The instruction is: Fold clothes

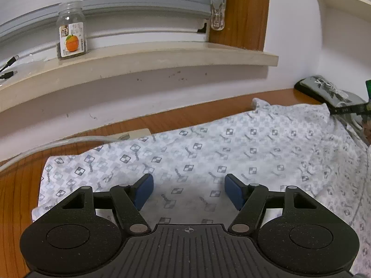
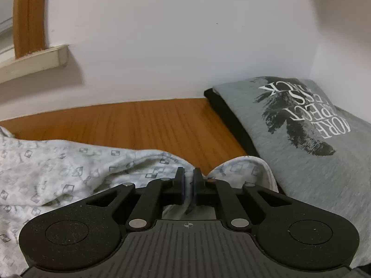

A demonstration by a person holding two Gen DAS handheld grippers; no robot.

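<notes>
A white garment with a grey checker print lies spread on the wooden table. My left gripper hovers over its near part, open, blue pads wide apart with nothing between them. In the right wrist view the same garment lies bunched at the left, and my right gripper is shut on a fold of its edge, lifting it a little off the table. The other gripper's black tip shows at the left wrist view's far right edge.
A folded grey T-shirt with a dark print lies on a black garment at the right, against the wall. A window sill carries a glass jar and cables. A white power strip and its cord lie behind the garment.
</notes>
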